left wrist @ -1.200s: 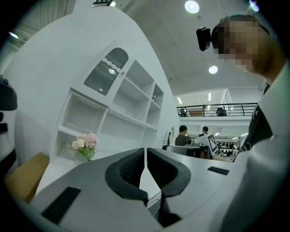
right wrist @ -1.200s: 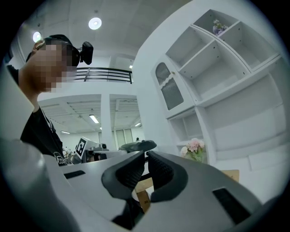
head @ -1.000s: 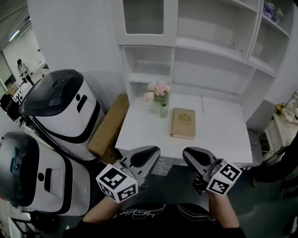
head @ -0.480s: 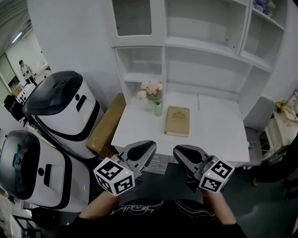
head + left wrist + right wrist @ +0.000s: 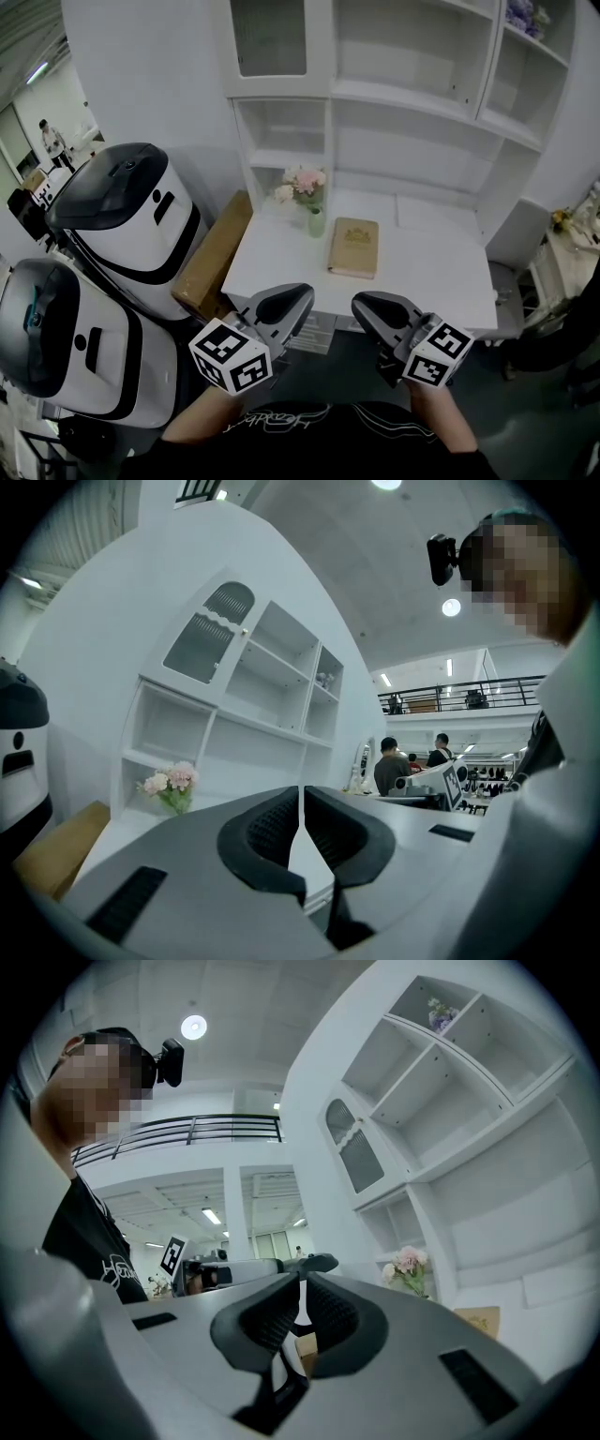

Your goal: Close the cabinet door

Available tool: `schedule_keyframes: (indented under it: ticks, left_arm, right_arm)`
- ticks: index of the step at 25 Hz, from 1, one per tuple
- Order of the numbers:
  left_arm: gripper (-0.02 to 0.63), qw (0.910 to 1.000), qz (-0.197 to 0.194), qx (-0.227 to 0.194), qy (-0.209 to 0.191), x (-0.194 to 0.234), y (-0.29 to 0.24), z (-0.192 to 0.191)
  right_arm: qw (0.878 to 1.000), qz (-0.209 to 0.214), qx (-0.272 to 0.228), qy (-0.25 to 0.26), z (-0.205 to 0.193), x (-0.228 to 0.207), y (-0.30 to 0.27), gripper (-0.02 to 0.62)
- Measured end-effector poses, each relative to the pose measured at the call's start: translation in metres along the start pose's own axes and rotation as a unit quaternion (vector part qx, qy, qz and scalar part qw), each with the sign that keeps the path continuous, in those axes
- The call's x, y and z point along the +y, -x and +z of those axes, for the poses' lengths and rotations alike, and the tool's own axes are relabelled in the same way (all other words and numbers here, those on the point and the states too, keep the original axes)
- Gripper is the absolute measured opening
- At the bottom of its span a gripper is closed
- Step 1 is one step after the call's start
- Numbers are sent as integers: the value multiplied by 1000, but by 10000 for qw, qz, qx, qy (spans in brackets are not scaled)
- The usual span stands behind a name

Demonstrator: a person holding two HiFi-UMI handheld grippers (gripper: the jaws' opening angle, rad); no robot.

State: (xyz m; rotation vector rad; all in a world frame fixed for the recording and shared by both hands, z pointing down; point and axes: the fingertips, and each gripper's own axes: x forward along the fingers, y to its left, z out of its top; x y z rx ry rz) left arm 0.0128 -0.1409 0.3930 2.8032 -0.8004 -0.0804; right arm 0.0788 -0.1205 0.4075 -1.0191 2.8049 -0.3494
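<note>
indoors, a white desk (image 5: 431, 272) under a white shelf unit (image 5: 422, 103) bears a tan book (image 5: 353, 247) and a vase of pink flowers (image 5: 309, 202). the glazed cabinet door (image 5: 267, 37) sits far, upper left. near the desk's near edge, the left gripper (image 5: 298, 298) and the right gripper (image 5: 367, 307) hover, both clenched on nothing.
</note>
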Motion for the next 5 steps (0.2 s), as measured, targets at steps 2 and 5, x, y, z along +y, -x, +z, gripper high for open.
schedule_keyframes:
  ticks: [2,5]
  left_arm:
    - [35,10000,43,-32,-11,-2,3,0]
    - [34,10000,78,-62,2,-6,7,-2]
  right_arm:
    - [10000,10,-48,-33,3,0,4,54]
    - [9999,-14,-102,-71,7,0,10,54]
